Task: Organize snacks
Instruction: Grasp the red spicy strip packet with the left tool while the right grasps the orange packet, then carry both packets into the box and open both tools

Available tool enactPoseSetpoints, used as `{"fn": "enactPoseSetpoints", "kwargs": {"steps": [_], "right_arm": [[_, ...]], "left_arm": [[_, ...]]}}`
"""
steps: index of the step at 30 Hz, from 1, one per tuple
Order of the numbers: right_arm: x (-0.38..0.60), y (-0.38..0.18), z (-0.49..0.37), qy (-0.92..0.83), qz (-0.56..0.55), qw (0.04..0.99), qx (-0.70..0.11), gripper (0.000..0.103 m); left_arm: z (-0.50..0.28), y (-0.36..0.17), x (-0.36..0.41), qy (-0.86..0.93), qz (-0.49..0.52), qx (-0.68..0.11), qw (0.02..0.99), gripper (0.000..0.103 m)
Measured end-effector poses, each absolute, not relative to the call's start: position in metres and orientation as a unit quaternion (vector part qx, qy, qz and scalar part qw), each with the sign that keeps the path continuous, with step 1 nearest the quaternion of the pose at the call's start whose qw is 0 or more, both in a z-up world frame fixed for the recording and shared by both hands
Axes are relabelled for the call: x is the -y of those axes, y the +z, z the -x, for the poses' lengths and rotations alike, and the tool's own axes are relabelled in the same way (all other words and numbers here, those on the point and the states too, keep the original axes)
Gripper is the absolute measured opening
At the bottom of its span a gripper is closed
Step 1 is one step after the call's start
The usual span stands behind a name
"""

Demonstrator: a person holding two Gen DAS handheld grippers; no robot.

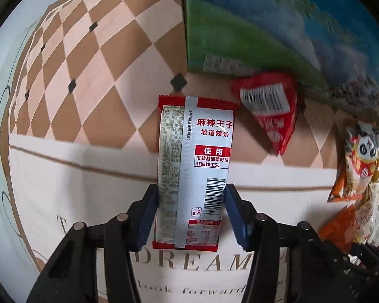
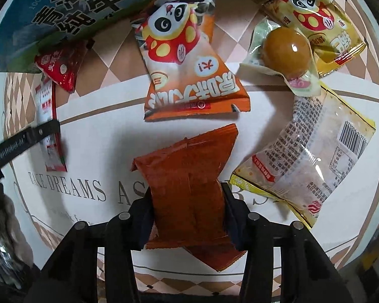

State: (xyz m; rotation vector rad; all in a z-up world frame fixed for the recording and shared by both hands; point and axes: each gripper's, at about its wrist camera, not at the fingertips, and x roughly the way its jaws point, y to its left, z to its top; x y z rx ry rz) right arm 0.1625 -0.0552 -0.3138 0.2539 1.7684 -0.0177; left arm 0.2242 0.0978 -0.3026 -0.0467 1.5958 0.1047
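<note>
My left gripper [image 1: 190, 197] is shut on a red-and-white spicy strip packet [image 1: 194, 166], back side up, held upright over the tablecloth; it also shows in the right wrist view [image 2: 48, 116]. A small red packet [image 1: 270, 111] lies just beyond it by the milk carton box [image 1: 265, 25]. My right gripper [image 2: 187, 197] is shut on a plain orange-red packet [image 2: 189, 192]. Ahead of it lie an orange panda snack bag [image 2: 184, 63], a wrapped braised egg [image 2: 285, 48], a yellow panda bag [image 2: 318, 17] and a yellow-edged clear packet [image 2: 308, 161].
The table is covered by a checkered and white printed cloth [image 1: 88, 75]. The milk carton box [image 2: 75, 7] stands at the far edge. The small red packet [image 2: 63, 65] lies by it. Orange panda bags [image 1: 358, 161] lie at the right of the left wrist view.
</note>
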Motion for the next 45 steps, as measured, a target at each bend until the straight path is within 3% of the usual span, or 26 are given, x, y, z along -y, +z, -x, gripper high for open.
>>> {"fn": "enactPoseSetpoints", "kwargs": {"steps": [12, 23, 33, 39, 45], "right_arm": [[0.054, -0.312, -0.159, -0.002, -0.109, 0.627, -0.771, 0.048], [0.049, -0.291, -0.15, 0.008, -0.117, 0.63, -0.768, 0.046], [0.058, -0.221, -0.148, 0.048, -0.145, 0.66, -0.736, 0.045], [0.068, -0.155, -0.165, 0.075, -0.16, 0.697, -0.694, 0.045], [0.075, -0.101, -0.202, 0.091, -0.172, 0.732, -0.653, 0.045]], "left_arm": [[-0.154, -0.306, -0.086, 0.058, 0.031, -0.727, 0.684, 0.046], [-0.15, -0.287, -0.058, 0.044, 0.04, -0.726, 0.686, 0.044], [-0.141, -0.2, -0.026, -0.013, 0.063, -0.684, 0.726, 0.044], [-0.204, -0.135, -0.038, -0.056, 0.088, -0.647, 0.756, 0.044], [-0.27, -0.103, -0.042, -0.076, 0.085, -0.63, 0.768, 0.044]]}}
